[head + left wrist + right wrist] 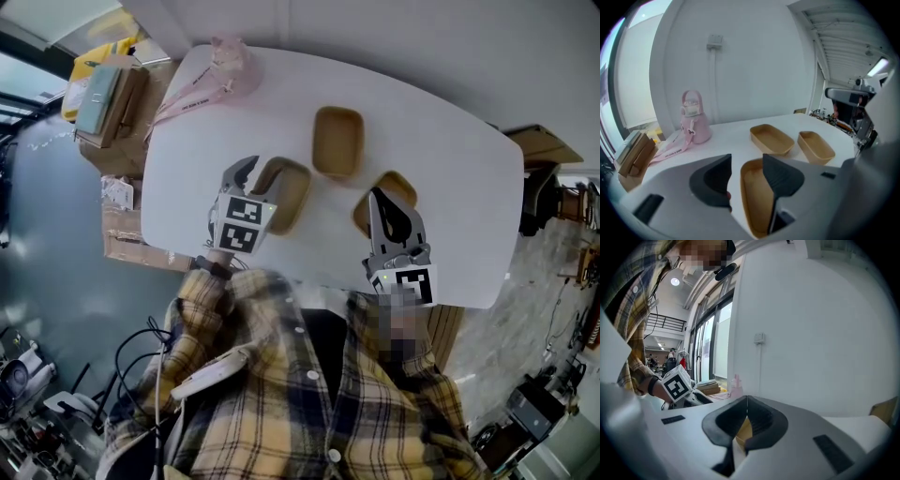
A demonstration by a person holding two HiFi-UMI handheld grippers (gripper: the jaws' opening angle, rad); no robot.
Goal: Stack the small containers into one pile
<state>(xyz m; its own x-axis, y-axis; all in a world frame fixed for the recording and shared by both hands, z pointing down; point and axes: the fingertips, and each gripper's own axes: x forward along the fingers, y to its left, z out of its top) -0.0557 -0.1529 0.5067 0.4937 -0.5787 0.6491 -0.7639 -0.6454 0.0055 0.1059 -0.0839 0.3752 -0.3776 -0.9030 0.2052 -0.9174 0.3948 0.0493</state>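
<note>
Three tan paper containers lie on the white table (450, 150). The far one (337, 141) (771, 139) stands alone. My left gripper (255, 180) (746, 161) is open, its jaws astride the left wall of the near-left container (289, 197) (757, 201) without pressing on it. The right container (392, 187) (815, 146) is partly hidden under my right gripper (377, 197) (746, 404). That gripper is shut, with a tan strip of the container's near wall (742, 430) showing between its pads.
A pink bottle (228, 64) (693, 123) with a strap stands at the table's far left corner. Cardboard boxes (112, 103) are stacked on the floor beyond the left edge. The table's near edge runs just under both grippers.
</note>
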